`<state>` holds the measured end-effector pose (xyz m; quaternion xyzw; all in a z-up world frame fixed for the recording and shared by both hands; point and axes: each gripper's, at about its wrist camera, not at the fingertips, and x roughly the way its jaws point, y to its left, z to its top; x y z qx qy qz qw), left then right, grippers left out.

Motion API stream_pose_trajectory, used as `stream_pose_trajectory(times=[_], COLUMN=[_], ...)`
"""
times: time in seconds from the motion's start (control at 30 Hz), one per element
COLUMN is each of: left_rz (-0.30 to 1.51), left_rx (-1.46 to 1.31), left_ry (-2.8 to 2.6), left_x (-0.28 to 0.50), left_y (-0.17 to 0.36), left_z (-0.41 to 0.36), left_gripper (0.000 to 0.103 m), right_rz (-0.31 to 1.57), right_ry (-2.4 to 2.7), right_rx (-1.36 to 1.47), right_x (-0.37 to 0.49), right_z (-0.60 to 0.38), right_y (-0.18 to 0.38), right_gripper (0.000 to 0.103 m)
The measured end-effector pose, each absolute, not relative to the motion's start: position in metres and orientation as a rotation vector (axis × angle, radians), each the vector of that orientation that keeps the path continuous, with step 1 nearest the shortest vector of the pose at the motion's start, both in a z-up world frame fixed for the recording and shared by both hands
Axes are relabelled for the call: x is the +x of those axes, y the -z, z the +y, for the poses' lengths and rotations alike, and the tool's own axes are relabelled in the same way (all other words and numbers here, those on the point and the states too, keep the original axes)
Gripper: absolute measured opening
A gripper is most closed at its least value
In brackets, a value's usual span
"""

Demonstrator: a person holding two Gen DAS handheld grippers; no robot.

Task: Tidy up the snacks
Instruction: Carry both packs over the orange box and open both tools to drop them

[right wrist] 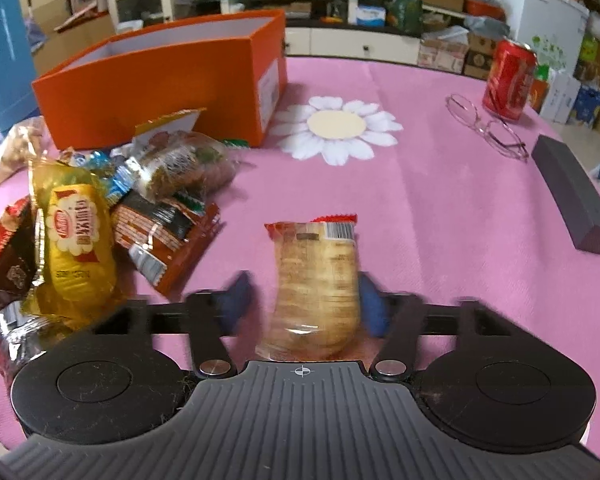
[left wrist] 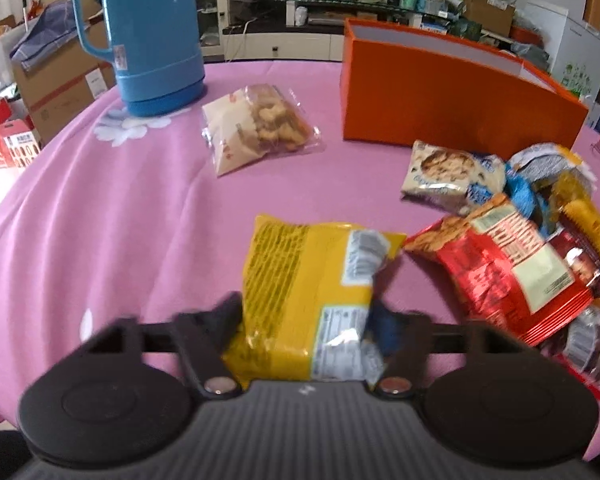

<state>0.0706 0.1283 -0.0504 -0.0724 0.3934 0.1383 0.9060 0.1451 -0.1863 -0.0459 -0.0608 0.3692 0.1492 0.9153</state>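
Left wrist view: left gripper is clamped on a yellow snack bag at lower centre, both fingers pressed into its sides. Orange box stands open at upper right; a clear biscuit bag lies between it and the blue thermos, upper left. Mixed snack pile sits at right on the pink tablecloth.

Right wrist view: right gripper straddles a clear cracker pack at centre; left finger stands apart from it, right finger is just beside it, contact indistinct. Red can, glasses and a dark case occupy the right.
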Motion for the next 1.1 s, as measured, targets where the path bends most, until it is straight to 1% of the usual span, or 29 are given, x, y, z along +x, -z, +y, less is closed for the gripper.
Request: stream_pose_trajectory(times=[0.07,0.2,0.37,0.5,0.67,0.73,0.9,1.03,1.1], left_rz=[0.808,0.783,0.721,0.653,0.578,0.579,0.612,0.652,0.673], left_rx=[-0.166,-0.206,-0.205,-0.222,-0.170,-0.165,-0.106,-0.065,-0.056], left_ry=[-0.276,-0.267,-0.245,-0.200,-0.182,-0.165,-0.131,-0.137,-0.143], left_x=[0.071,0.069,0.077,0.110,0.175,0.204,0.271,0.310,0.324], left_y=[0.046,0.033,0.003,-0.028,-0.053,-0.056,-0.047,-0.031,-0.024], left_z=[0.131,0.137,0.141,0.143,0.132,0.127,0.103,0.089,0.086], left_gripper=[0.051,0.051,0.051,0.051,0.051,0.051,0.051,0.051,0.052], right_rz=[0.759,0.732,0.609,0.528,0.467,0.464,0.522,0.514,0.520], right_ry=[-0.310,-0.322,-0.338,-0.394,-0.454,-0.475,-0.485,-0.462,-0.470], right_rx=[-0.120,-0.018,0.075,0.089,0.099,0.092,0.128,0.106,0.149], right_x=[0.145,0.147,0.151,0.171,0.230,0.254,0.304,0.321,0.329], right_z=[-0.185,-0.195,-0.198,-0.177,-0.129,-0.108,-0.081,-0.075,-0.076], right_y=[0.046,0.035,-0.004,-0.040,-0.066,-0.066,-0.040,-0.025,-0.022], right_gripper=[0.016,0.016,0.016,0.016,0.016,0.016,0.016,0.016,0.016])
